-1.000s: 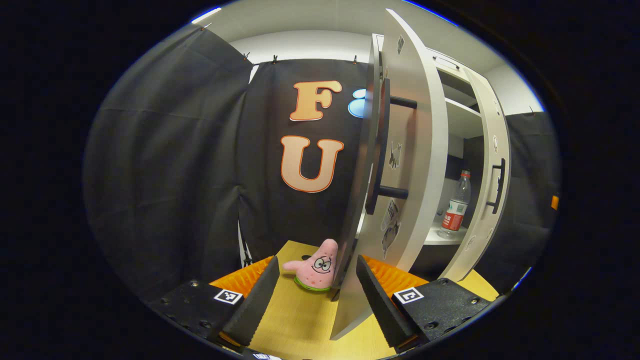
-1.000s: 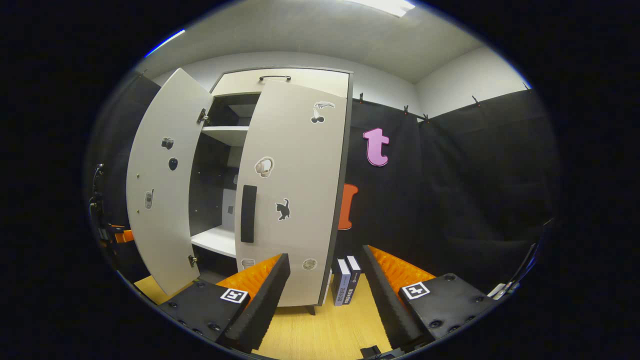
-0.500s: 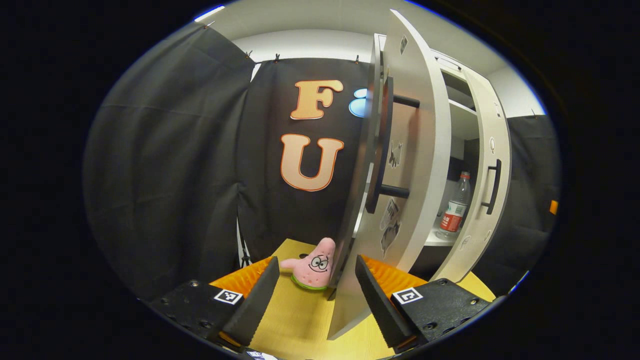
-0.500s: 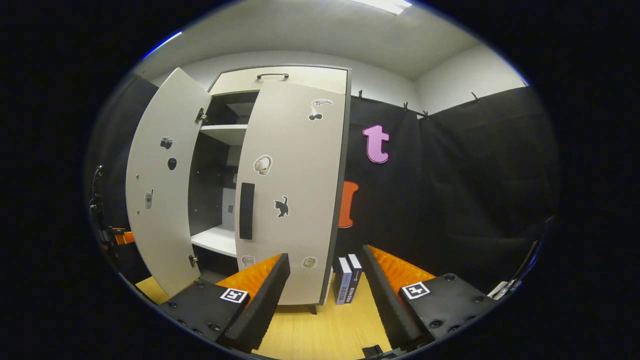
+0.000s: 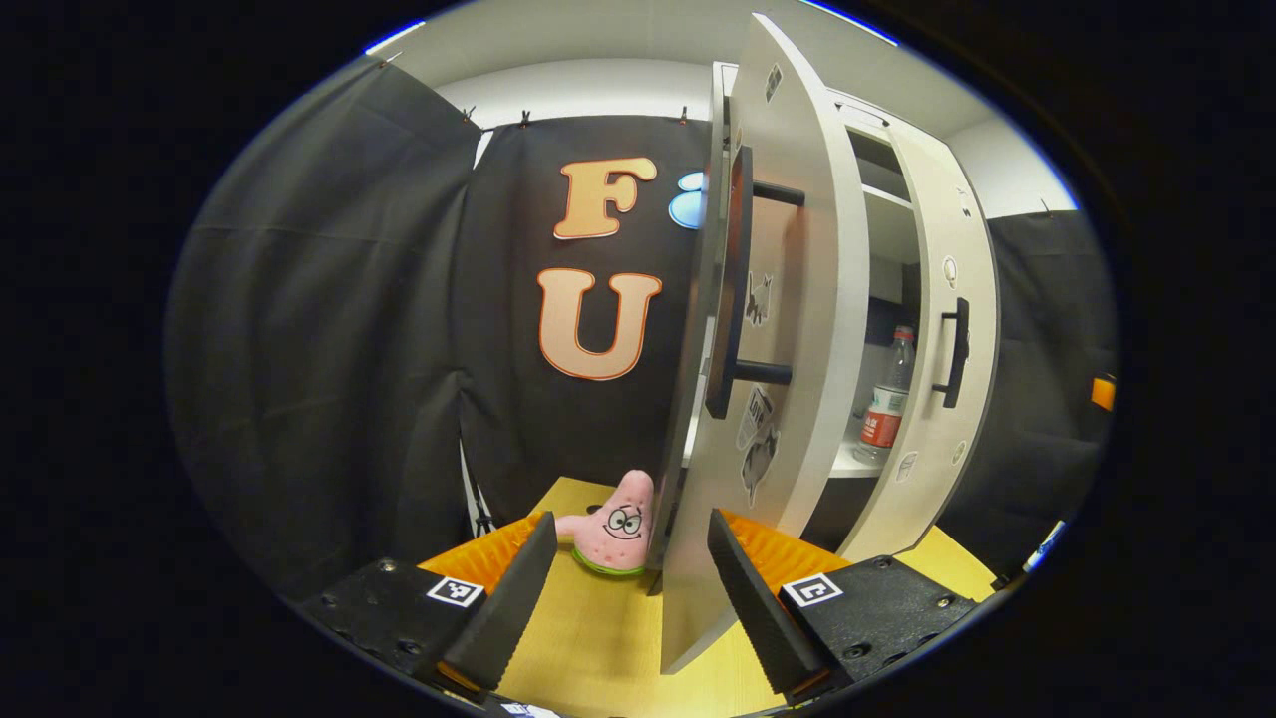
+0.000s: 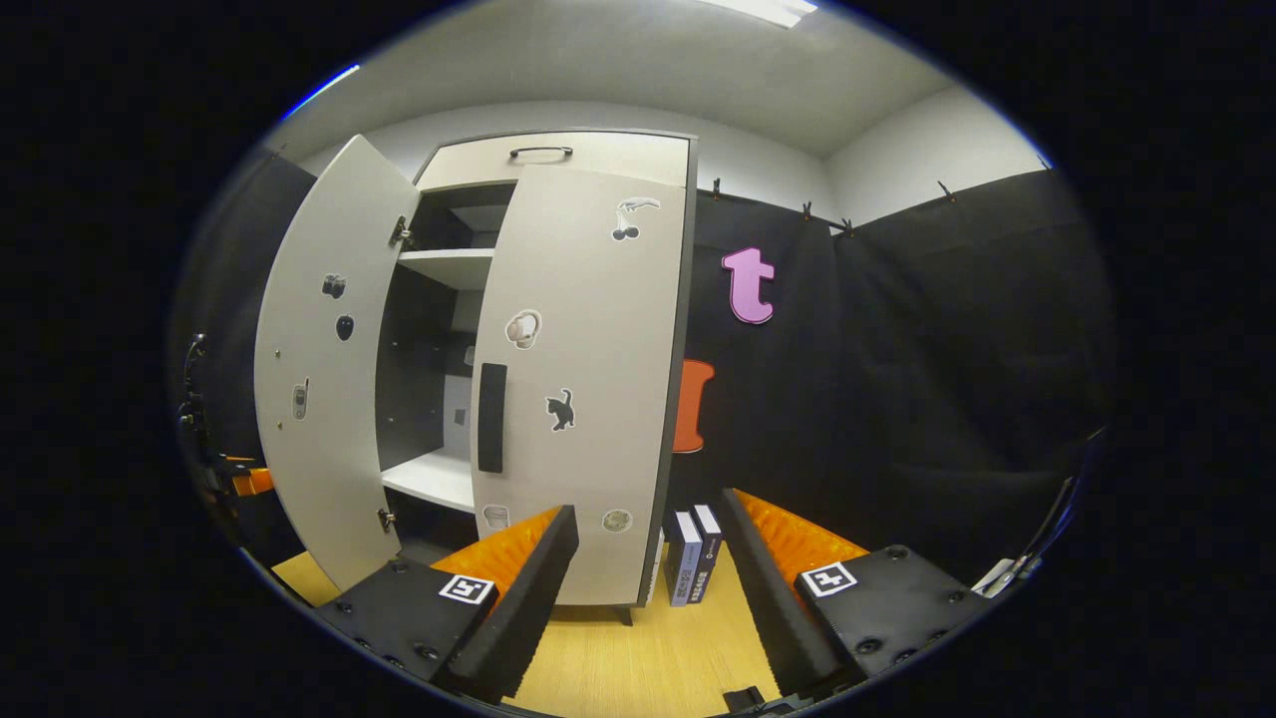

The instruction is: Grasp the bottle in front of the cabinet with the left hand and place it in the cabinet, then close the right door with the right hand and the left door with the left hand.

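The clear bottle (image 5: 885, 399) with a red label stands upright on the cabinet's lower shelf (image 5: 847, 465), seen through the gap between the doors. In the left gripper view the left door (image 5: 797, 299) stands edge-on and wide open, its black handle (image 5: 733, 279) facing me. My left gripper (image 5: 633, 608) is open, and the door's lower corner lies between its fingers without touching them. In the right gripper view the right door (image 6: 583, 399) is almost closed, its handle (image 6: 491, 417) in front. My right gripper (image 6: 653, 598) is open and empty, a short way back from that door.
A pink star plush (image 5: 618, 524) sits on the wooden table (image 5: 598, 648) just left of the open left door. Two dark books (image 6: 693, 558) stand against the cabinet's right side. Black cloth walls close in the booth on both sides.
The right door has swung further closed, narrowing the gap in front of the bottle. My left gripper has shifted slightly towards the left door. The right gripper has barely moved.
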{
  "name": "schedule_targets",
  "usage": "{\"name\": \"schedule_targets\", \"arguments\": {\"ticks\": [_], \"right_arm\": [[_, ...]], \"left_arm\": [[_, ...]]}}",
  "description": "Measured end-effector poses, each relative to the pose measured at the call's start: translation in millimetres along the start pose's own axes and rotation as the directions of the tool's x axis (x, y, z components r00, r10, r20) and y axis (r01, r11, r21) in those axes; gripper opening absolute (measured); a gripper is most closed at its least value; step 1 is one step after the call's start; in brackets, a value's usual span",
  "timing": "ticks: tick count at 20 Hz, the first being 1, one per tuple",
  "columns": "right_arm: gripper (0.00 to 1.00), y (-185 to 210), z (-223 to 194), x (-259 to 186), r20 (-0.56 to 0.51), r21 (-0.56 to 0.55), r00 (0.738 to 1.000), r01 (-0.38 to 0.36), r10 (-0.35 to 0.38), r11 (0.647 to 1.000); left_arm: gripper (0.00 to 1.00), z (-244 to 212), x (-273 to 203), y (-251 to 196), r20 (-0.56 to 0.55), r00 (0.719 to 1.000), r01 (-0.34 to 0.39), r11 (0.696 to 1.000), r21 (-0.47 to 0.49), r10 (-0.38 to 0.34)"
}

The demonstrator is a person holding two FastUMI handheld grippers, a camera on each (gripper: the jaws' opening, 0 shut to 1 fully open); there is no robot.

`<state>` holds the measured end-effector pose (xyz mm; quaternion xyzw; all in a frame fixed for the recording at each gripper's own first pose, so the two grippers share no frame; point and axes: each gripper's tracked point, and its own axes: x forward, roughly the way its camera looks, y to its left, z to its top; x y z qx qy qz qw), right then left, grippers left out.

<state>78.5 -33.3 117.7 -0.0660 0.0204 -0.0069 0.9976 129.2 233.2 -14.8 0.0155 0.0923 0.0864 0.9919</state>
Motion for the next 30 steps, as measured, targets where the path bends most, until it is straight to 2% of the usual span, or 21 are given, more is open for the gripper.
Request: {"name": "schedule_targets", "arguments": {"ticks": [5, 7, 8, 10, 14, 15, 18, 19, 20, 24, 25, 30], "right_arm": [[0.95, -13, -3, -7, 0.0, 0.004, 1.0, 0.008, -0.008, 1.0], [0.95, -19, -3, -6, 0.0, 0.01, 1.0, 0.012, -0.012, 1.0], [0.95, -22, -3, -4, -0.001, 0.012, 1.0, 0.011, -0.011, 1.0], [0.95, -27, -2, 2, 0.005, 0.016, 1.0, 0.004, -0.004, 1.0], [0.95, -31, -1, 26, 0.02, 0.021, 0.999, -0.039, 0.038, 0.999], [0.95, -30, 0, 35, 0.019, 0.022, 0.998, -0.054, 0.053, 0.998], [0.96, -27, 0, 59, 0.002, 0.028, 0.995, -0.1, 0.1, 0.995], [0.96, -25, 0, 65, 0.001, 0.033, 0.993, -0.115, 0.115, 0.993], [0.96, -24, -1, 71, 0.0, 0.04, 0.991, -0.132, 0.132, 0.99], [0.96, -18, -7, 84, -0.01, 0.04, 0.983, -0.181, 0.181, 0.983], [0.96, -20, -7, 86, -0.008, 0.037, 0.983, -0.184, 0.185, 0.982], [0.96, -33, -7, 88, -0.001, 0.035, 0.982, -0.187, 0.187, 0.982]], "left_arm": [[0.94, -1, 2, -22, -0.005, 0.999, 0.035, 0.999, 0.016, -0.035], [0.94, -1, 2, -25, -0.006, 1.0, 0.028, 0.999, 0.018, -0.028], [0.91, -1, 1, -26, -0.007, 1.0, 0.023, 1.0, 0.02, -0.023], [0.94, -1, -1, -24, -0.005, 1.0, 0.008, 1.0, 0.02, -0.008], [0.94, -1, -3, -25, -0.002, 1.0, -0.022, 1.0, 0.01, 0.022], [0.91, -1, -4, -26, 0.0, 1.0, -0.03, 0.999, 0.019, 0.03], [0.94, 0, -5, -25, 0.006, 0.998, -0.063, 0.997, 0.035, 0.063], [0.9, 1, -6, -24, 0.01, 0.997, -0.071, 0.997, 0.03, 0.071], [0.94, 0, -6, -25, 0.011, 0.997, -0.075, 0.997, 0.019, 0.075], [0.94, -1, -11, -27, 0.016, 0.995, -0.095, 0.995, -0.01, 0.095], [0.91, 0, -10, -28, 0.017, 0.995, -0.097, 0.995, -0.005, 0.097], [0.94, -3, -2, -59, 0.018, 0.999, -0.043, 0.999, 0.01, 0.043]]}}
